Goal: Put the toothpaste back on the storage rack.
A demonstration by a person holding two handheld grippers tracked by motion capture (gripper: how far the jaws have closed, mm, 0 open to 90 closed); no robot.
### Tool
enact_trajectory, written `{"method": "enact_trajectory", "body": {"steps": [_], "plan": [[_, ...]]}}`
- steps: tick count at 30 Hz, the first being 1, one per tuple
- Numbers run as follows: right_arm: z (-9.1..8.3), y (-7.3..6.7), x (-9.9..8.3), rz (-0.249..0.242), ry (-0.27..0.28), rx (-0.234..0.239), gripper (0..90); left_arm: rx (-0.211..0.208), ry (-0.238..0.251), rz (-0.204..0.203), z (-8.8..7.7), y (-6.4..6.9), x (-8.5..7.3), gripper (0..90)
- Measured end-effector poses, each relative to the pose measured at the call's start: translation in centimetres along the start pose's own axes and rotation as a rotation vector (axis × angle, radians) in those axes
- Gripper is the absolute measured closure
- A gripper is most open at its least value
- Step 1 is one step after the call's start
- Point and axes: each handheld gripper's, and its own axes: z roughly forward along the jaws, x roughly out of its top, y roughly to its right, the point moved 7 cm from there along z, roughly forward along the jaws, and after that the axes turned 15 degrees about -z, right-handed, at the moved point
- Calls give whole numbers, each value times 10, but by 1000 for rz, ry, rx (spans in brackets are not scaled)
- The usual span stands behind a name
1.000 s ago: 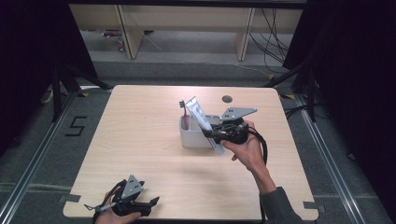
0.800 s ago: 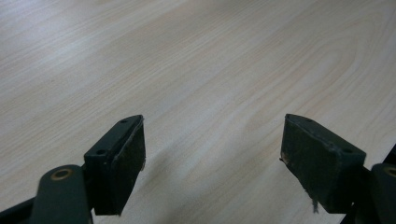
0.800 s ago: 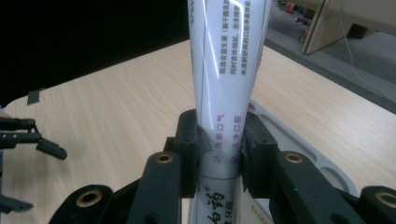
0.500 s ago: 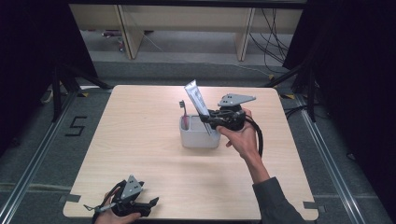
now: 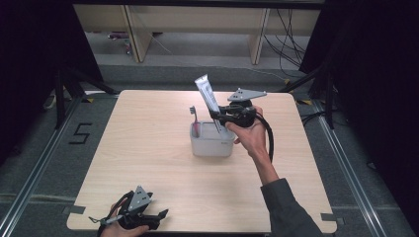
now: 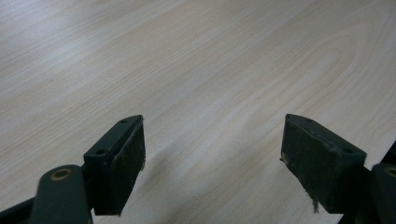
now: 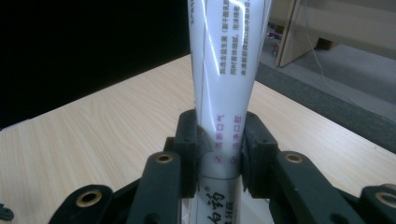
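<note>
Jaws of the right gripper (image 7: 218, 154) clamp a white toothpaste tube (image 7: 229, 70) low on its body, upright above the grey holder (image 5: 211, 143) where a toothbrush (image 5: 193, 121) stands. Light, soft and slick, it probably handles best held near the firmer cap end. Left gripper (image 6: 212, 161) rests apart on the surface (image 5: 148, 148).

White tube (image 7: 229, 70), pink print; grey holder (image 5: 211, 144)

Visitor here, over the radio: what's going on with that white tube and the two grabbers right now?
Right gripper shut on toothpaste tube, tube tilted above grey holder. Left gripper open, idle over table. Toothbrush in holder's left side, beside the tube's path.
</note>
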Motion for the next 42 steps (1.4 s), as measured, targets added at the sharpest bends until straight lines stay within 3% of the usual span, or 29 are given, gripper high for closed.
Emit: {"method": "enact_trajectory", "body": {"steps": [8,11,13,14,21,23,26,31,32,34,36,37,39,42], "plan": [[11,7,-4,9,-10,-12,718,-9,13,-9,1,1,1,215],[17,8,-5,19,10,-3,718,-6,5,-2,0,0,0,215],[19,11,-5,3,11,-32,718,-7,4,-1,0,0,0,215],[20,10,-6,23,3,-20,718,-7,4,-2,0,0,0,215],[31,15,-13,13,2,-39,716,-11,9,-9,1,1,0,215],[34,14,-15,42,2,-36,716,-11,8,-9,1,2,0,215],[38,18,-19,31,0,-53,715,-12,9,-10,1,2,0,215],[45,18,-22,53,6,-45,714,-7,-2,-9,0,2,-1,215],[45,18,-23,38,1,-47,714,-6,-1,-9,0,2,-1,215],[46,14,-23,82,1,-26,714,4,-13,11,-1,0,-1,215],[48,15,-24,58,14,-33,713,4,-12,8,-1,0,-1,215],[48,12,-25,88,9,-21,713,3,-12,11,-1,0,-1,215],[49,13,-25,65,15,-33,713,4,-15,12,-1,0,-2,215],[50,10,-26,82,15,-17,712,4,-15,13,-1,0,-2,216]]}}
